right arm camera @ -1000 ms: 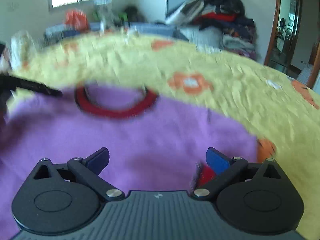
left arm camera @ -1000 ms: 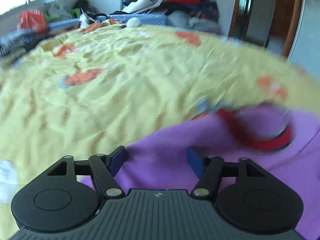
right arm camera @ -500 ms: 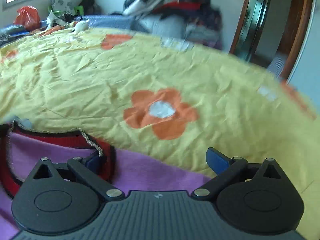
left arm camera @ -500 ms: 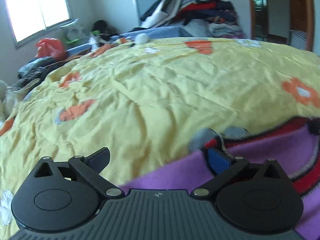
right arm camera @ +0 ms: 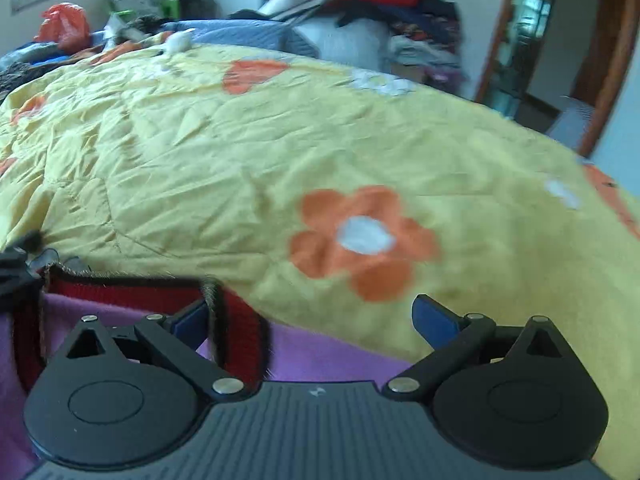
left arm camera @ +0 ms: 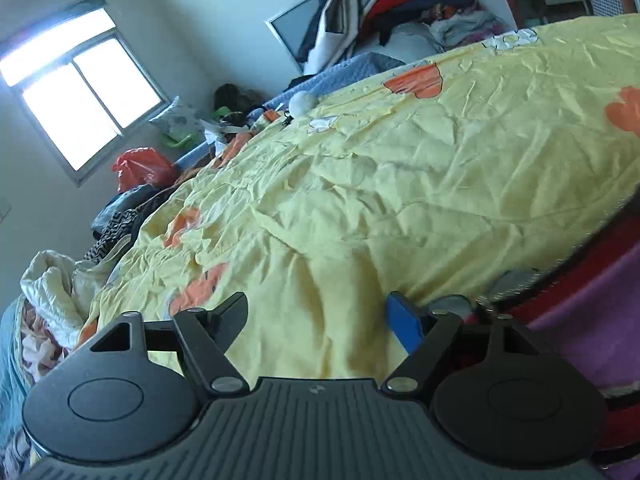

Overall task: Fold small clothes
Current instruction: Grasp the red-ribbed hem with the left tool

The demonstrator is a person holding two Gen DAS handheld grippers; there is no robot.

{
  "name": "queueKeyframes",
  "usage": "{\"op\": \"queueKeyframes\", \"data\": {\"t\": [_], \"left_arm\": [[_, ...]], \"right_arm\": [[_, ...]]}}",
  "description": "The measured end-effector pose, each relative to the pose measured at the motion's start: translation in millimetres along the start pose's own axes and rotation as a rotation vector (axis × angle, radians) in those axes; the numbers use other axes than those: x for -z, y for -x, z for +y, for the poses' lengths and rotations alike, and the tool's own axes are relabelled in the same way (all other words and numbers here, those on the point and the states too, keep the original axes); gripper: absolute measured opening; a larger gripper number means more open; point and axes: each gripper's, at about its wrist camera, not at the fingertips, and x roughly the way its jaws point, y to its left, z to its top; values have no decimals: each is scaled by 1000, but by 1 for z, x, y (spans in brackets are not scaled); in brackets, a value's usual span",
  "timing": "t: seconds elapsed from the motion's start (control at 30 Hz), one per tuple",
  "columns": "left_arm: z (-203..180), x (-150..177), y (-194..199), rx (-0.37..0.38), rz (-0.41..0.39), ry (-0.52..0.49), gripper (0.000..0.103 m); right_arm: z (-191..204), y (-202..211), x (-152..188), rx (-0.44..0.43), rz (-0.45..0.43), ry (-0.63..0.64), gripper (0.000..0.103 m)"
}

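Purple knit sweater with red collar (right arm camera: 320, 354) lies flat on yellow flowered bedspread (right arm camera: 200, 168) — collar by right gripper (right arm camera: 310, 322) left finger; left gripper (left arm camera: 316, 316) beside it; both fingers wide, empty.

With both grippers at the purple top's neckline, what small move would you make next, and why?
Probably shut both sets of jaws on the fabric. The left gripper and right gripper are open at the purple top near its red collar, which lies flat on the yellow quilt. Nothing is gripped yet, so no fold can begin.
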Motion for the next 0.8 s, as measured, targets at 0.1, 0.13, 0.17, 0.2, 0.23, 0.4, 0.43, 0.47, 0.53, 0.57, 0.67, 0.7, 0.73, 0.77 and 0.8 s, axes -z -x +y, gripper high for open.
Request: {"op": "queueKeyframes", "data": {"t": [0.1, 0.13, 0.17, 0.2, 0.23, 0.4, 0.43, 0.47, 0.53, 0.57, 0.67, 0.7, 0.73, 0.77, 0.8], "left_arm": [[55, 12, 31, 191, 4, 171, 73], [71, 21, 48, 281, -14, 201, 75], [83, 34, 69, 362, -32, 223, 78], [92, 50, 90, 426, -53, 235, 83], [97, 68, 111, 481, -75, 232, 88], [83, 151, 177, 698, -24, 148, 89], [77, 165, 181, 723, 14, 133, 89], [72, 179, 184, 748, 51, 131, 89], [69, 206, 191, 768, 114, 126, 88], [73, 218, 201, 756, 86, 117, 91], [85, 247, 221, 748, 101, 92, 92], [92, 256, 225, 760, 103, 92, 92], [100, 262, 228, 759, 107, 96, 93], [107, 269, 233, 751, 103, 106, 93], [114, 273, 237, 749, 99, 120, 93]], "right_arm": [[-19, 56, 33, -197, -28, 8, 103], [-25, 74, 51, -271, -13, 5, 103], [-28, 93, 73, -326, 5, 4, 103], [-29, 110, 94, -378, 21, 20, 103], [-29, 127, 118, -425, 33, 57, 103], [-6, 188, 209, -503, 76, 294, 103], [-3, 198, 224, -454, 78, 379, 103], [-6, 210, 235, -425, 80, 421, 103], [-30, 228, 247, -450, 165, 382, 103], [-37, 236, 255, -390, 197, 451, 103], [-78, 255, 271, -350, 335, 432, 103], [-90, 260, 276, -332, 364, 432, 103], [-99, 269, 279, -274, 362, 436, 103], [-103, 278, 278, -227, 340, 422, 103], [-104, 288, 273, -221, 283, 389, 103]]}}
